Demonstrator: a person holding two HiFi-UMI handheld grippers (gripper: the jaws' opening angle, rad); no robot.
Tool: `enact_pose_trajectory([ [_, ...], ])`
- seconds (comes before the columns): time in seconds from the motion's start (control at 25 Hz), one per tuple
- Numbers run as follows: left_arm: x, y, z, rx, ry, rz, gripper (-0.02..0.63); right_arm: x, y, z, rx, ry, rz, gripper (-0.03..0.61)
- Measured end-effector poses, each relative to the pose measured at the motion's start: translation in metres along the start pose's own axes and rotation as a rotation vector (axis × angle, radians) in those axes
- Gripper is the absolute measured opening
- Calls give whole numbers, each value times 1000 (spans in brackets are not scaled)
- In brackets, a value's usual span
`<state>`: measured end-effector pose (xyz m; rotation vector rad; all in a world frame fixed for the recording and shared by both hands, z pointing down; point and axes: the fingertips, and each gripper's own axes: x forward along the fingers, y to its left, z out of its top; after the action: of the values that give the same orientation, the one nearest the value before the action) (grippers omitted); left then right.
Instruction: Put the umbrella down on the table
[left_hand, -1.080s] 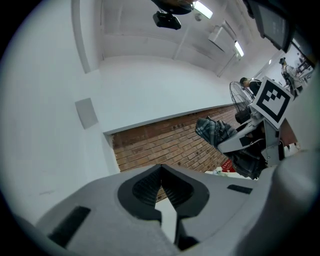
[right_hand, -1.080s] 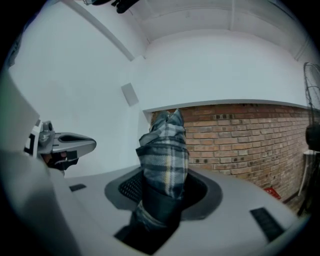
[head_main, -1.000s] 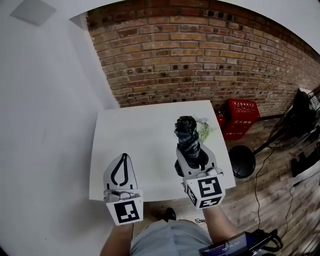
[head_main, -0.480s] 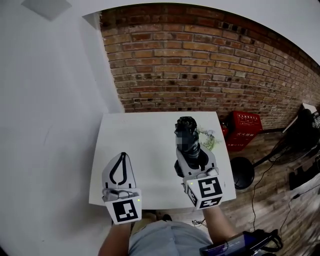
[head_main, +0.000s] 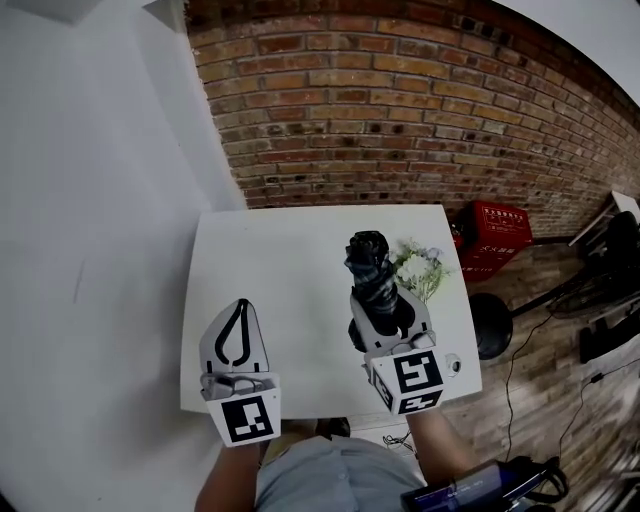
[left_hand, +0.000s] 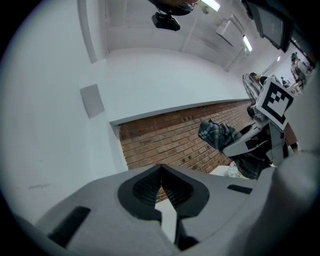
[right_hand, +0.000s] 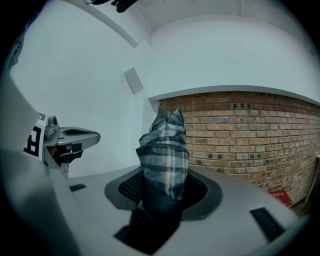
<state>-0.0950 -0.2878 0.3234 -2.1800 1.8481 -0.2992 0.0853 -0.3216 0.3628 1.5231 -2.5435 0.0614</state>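
A folded dark plaid umbrella (head_main: 371, 272) stands upright between the jaws of my right gripper (head_main: 378, 312), which is shut on its lower part above the right half of the white table (head_main: 280, 255). In the right gripper view the umbrella (right_hand: 164, 150) rises out of the jaws, with brick wall behind it. My left gripper (head_main: 240, 306) hovers over the table's front left, shut, fingertips touching and nothing between them. The left gripper view shows its shut jaws (left_hand: 161, 169) and, at the right, the umbrella (left_hand: 217, 134) held in the right gripper (left_hand: 250, 145).
A bunch of white and green flowers (head_main: 420, 270) lies on the table just right of the umbrella. A brick wall (head_main: 400, 120) stands behind the table. On the wooden floor to the right are a red crate (head_main: 496, 236), a black round base (head_main: 490, 325) and cables.
Both grippers have moved forward over the table together, the umbrella still held upright. The flowers, half hidden behind the umbrella before, now show fully to its right.
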Motion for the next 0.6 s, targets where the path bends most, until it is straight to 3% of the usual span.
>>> enact_pose_trajectory([
  [0.6, 33, 5, -63, -1, 111, -55, 8, 49, 11, -87, 51, 174, 11, 186],
])
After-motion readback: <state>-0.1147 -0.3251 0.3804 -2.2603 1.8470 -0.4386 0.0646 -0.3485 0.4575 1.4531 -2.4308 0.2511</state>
